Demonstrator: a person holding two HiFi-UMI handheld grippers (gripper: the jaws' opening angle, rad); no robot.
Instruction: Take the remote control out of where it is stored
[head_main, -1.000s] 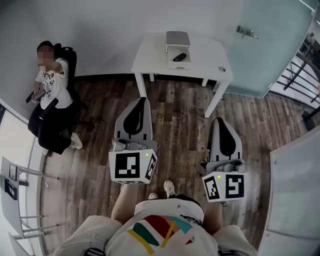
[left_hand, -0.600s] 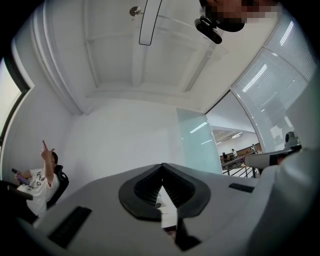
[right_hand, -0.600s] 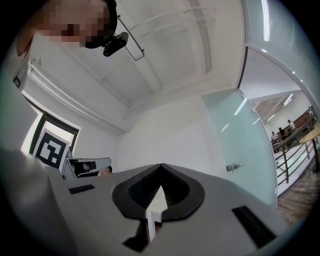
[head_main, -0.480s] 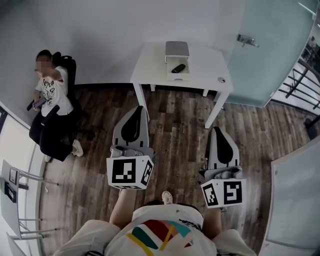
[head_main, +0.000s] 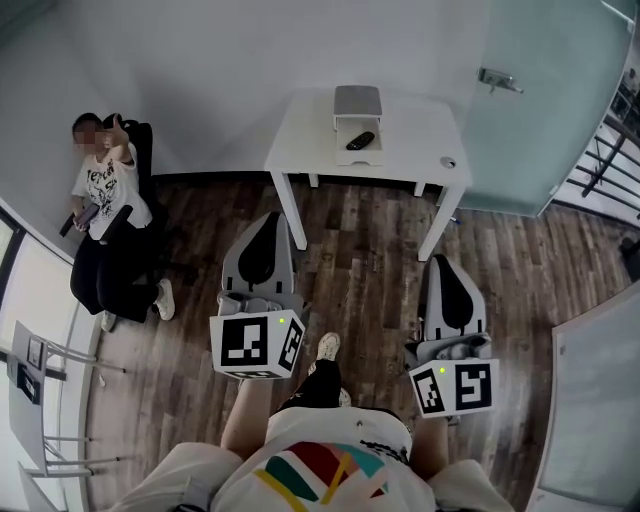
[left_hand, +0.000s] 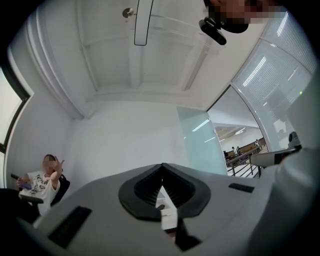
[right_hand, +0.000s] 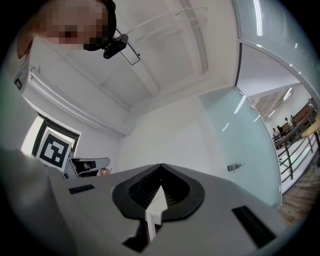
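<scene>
A black remote control lies in the pulled-out drawer of a small grey box on the white table by the far wall. My left gripper is shut and empty, held over the wood floor well short of the table. My right gripper is also shut and empty, lower right of the table's front leg. In the left gripper view the jaws meet at a point, tilted up at the wall and ceiling. The right gripper in its own view shows the same closed tips.
A person sits in a black chair at the left wall. A frosted glass door with a metal handle stands right of the table. A small round object sits on the table's right corner. My foot is between the grippers.
The table sits slightly lower in the head view. My foot has stepped forward between the grippers. Both grippers stay shut and have barely shifted.
</scene>
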